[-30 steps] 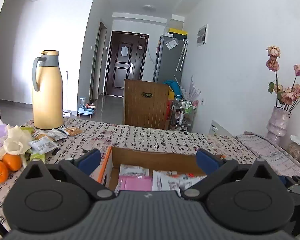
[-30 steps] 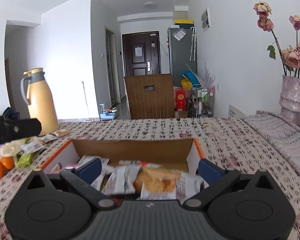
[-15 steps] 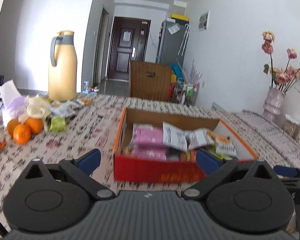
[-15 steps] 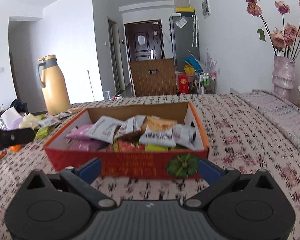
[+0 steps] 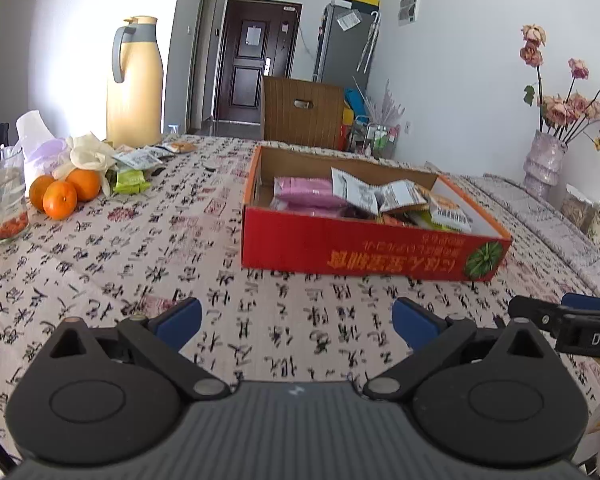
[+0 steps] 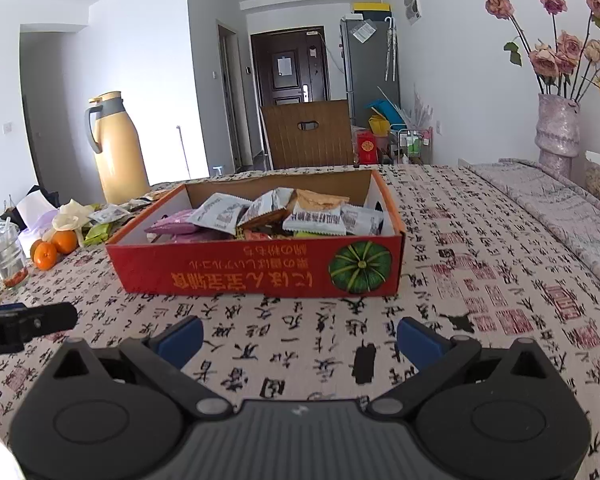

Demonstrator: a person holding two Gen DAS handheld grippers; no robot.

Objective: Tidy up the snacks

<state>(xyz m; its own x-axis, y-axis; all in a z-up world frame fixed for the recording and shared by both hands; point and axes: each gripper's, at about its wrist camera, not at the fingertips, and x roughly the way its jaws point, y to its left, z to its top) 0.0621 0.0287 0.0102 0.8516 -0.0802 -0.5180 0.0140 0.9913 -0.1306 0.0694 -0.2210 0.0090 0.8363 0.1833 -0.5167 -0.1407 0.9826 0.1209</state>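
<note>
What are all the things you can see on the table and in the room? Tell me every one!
snack box: one, red cardboard, middle of table
snack packets: many, pink, white, orange, inside the box
loose packets: several, green and white, left of box near the oranges
oranges: three, orange, left side of table
glass: one, clear, left edge
thermos jug: one, yellow with grey handle, far left of table
vase with flowers: one, pinkish, right
tablecloth: one, pale with black characters
door: one, dark brown, far end
left gripper: open, empty
right gripper: open, empty
</note>
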